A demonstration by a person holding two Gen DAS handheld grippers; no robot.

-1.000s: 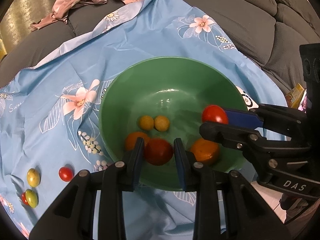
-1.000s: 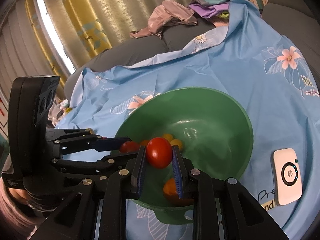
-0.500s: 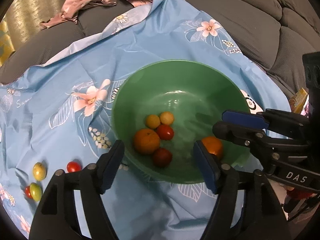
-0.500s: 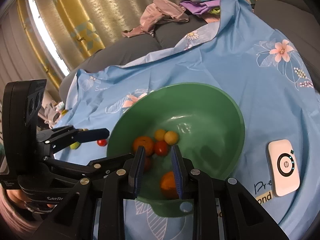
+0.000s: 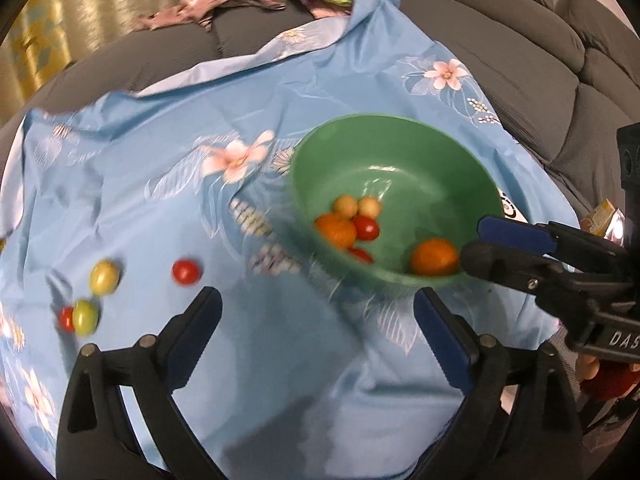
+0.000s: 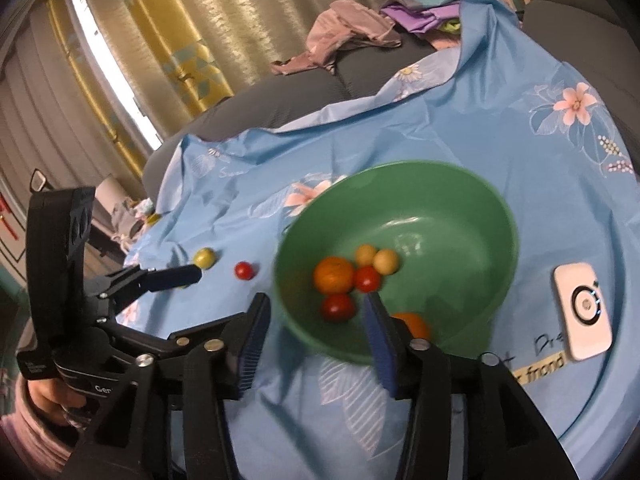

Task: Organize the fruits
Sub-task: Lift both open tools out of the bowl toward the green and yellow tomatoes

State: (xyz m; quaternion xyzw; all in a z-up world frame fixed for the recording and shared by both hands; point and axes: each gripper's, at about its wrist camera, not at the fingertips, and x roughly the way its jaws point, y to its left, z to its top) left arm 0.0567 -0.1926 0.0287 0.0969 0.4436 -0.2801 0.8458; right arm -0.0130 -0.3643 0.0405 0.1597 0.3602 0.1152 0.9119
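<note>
1. On the blue floral cloth (image 5: 304,360), the green bowl (image 5: 400,136) is sitting with six fruits inside: two oranges (image 5: 336,230), two red tomatoes (image 5: 366,227) and two pale yellow round fruits (image 5: 346,205).
2. Loose fruit is lying well left of the bowl: one red cherry tomato (image 5: 185,271) nearest it, then a yellow-green one (image 5: 104,278), another green one (image 5: 85,317) and a small red one (image 5: 66,318) touching it.
3. Left gripper (image 5: 316,336) is hovering over bare cloth between the bowl and the loose tomatoes, jaws spread wide, carrying nothing.
4. Right gripper (image 6: 316,334) is hanging at the bowl's near rim, jaws apart, also carrying nothing; no fruit is sitting between its pads.
5. Step in hand, as I'm reading it: both claws are free, so the next pick is starting, probably the lone red cherry tomato.
6. Next move is calling for a swing left and down, straddling that tomato, then closing gently; it's small, round and likely to roll on the wrinkled cloth.
7. White pocket device (image 6: 582,316) is lying right of the bowl, and clothes (image 6: 352,36) are piled on the grey sofa (image 5: 520,52) behind.
</note>
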